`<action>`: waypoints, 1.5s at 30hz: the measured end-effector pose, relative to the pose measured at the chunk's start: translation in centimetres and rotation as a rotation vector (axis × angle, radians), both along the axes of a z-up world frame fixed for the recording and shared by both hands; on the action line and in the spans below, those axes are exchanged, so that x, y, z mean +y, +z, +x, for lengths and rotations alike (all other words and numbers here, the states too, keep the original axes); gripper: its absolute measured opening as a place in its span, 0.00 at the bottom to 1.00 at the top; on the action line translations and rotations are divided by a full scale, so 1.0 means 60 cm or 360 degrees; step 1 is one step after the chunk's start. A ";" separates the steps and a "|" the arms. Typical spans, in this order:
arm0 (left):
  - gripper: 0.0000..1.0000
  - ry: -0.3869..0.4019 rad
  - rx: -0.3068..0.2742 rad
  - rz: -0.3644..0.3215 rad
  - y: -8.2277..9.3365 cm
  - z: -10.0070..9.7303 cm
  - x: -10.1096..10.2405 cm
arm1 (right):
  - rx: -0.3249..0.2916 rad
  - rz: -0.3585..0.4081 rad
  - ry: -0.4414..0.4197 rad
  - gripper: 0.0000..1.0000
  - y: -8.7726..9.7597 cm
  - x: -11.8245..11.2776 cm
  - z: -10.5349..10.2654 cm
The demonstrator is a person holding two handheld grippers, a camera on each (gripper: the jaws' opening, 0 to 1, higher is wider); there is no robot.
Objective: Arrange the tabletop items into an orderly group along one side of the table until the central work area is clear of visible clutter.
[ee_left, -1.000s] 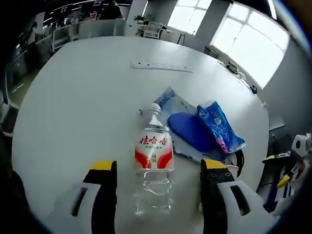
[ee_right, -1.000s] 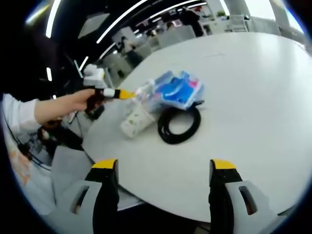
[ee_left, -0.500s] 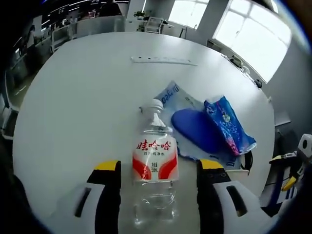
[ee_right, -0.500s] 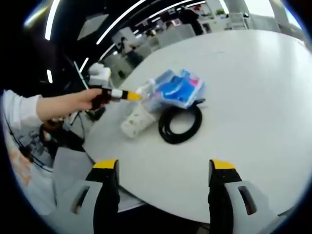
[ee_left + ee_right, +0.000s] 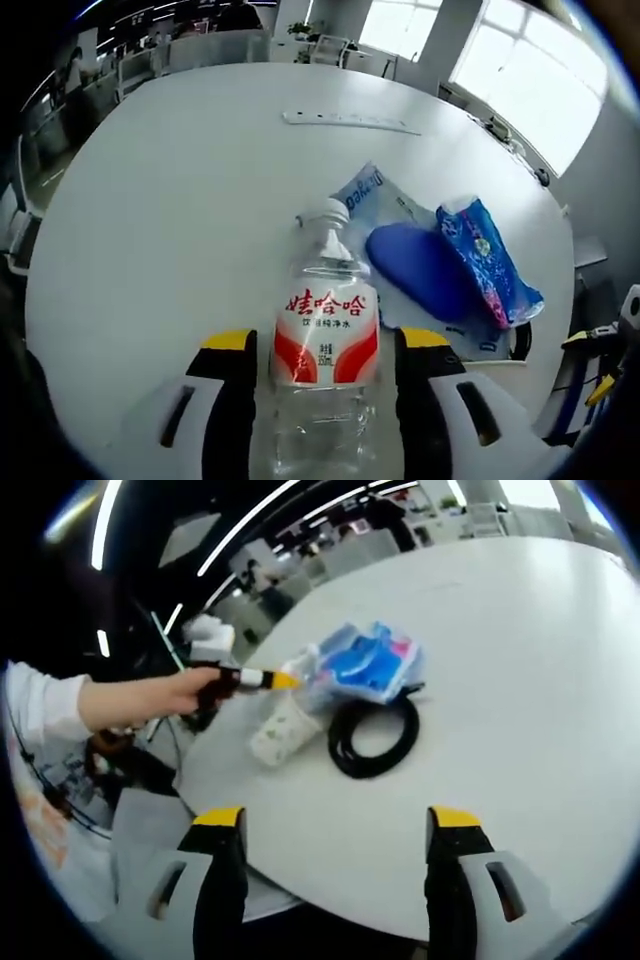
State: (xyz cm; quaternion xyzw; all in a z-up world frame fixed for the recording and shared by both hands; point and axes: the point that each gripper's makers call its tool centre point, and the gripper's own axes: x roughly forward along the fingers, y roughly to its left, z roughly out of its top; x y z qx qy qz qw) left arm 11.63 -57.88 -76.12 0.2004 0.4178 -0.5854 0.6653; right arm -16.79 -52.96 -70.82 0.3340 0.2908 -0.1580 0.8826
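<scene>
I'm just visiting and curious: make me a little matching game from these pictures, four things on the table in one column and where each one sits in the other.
Things:
1. water bottle
2. black cable coil
3. white power strip
4. dark blue pouch

Places:
A. far across the table, lying alone
B. between the left gripper's jaws
C. on the pale blue bag, beside the bright patterned packet
D. on the bare tabletop, right beside the pile

Pairs: 1-B, 2-D, 3-A, 4-C

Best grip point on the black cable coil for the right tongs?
Take the near arc of the black cable coil, coming down from above. It lies flat on the table as an open ring, so one jaw fits inside, one outside. The far arc touches the blue packets.
</scene>
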 end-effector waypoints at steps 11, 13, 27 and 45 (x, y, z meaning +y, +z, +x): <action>0.44 -0.0107 -0.0090 0.0037 -0.003 -0.005 -0.002 | -0.0026 0.0026 -0.0048 0.69 0.002 -0.001 -0.014; 0.44 -0.0107 -0.0087 0.0041 -0.003 -0.005 -0.001 | -0.0053 0.0034 -0.0074 0.69 0.008 -0.004 -0.013; 0.38 0.0031 0.0018 -0.0112 0.040 -0.007 0.032 | -0.0084 -0.0015 -0.0085 0.68 0.026 -0.006 -0.017; 0.38 0.0055 0.0069 -0.0520 0.192 -0.042 0.090 | -0.0207 -0.0118 0.0027 0.67 0.080 0.014 0.031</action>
